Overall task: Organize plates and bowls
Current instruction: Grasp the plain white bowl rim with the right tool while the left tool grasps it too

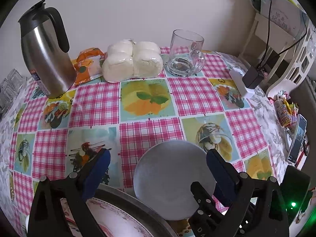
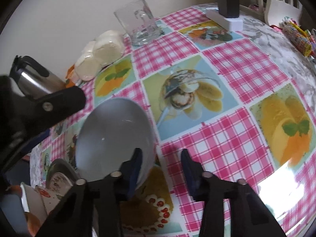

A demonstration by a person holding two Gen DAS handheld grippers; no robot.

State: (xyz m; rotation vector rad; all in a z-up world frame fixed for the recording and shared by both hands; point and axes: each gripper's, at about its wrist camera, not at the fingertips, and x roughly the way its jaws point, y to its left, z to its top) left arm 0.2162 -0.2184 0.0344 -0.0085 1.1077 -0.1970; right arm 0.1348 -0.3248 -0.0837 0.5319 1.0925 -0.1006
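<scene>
A grey bowl (image 1: 169, 179) stands on the tablecloth between my two grippers; it also shows in the right wrist view (image 2: 112, 136). My left gripper (image 1: 158, 158) is open above it, fingers wide apart. Below the left gripper lies a dark-rimmed plate (image 1: 126, 199) with a white, red-patterned dish (image 1: 114, 221) in it. My right gripper (image 2: 162, 156) is open; its left finger (image 2: 136, 162) reaches over the bowl's near rim, the right finger outside on the cloth. The stacked dishes (image 2: 59, 177) show at the lower left of the right wrist view.
A steel thermos jug (image 1: 45, 59), a snack packet (image 1: 88, 65), wrapped buns (image 1: 132, 59) and a glass mug (image 1: 185, 53) line the wall. A power strip with adapter (image 1: 244, 81), a phone (image 1: 298, 138) and a chair (image 1: 286, 39) are at the right.
</scene>
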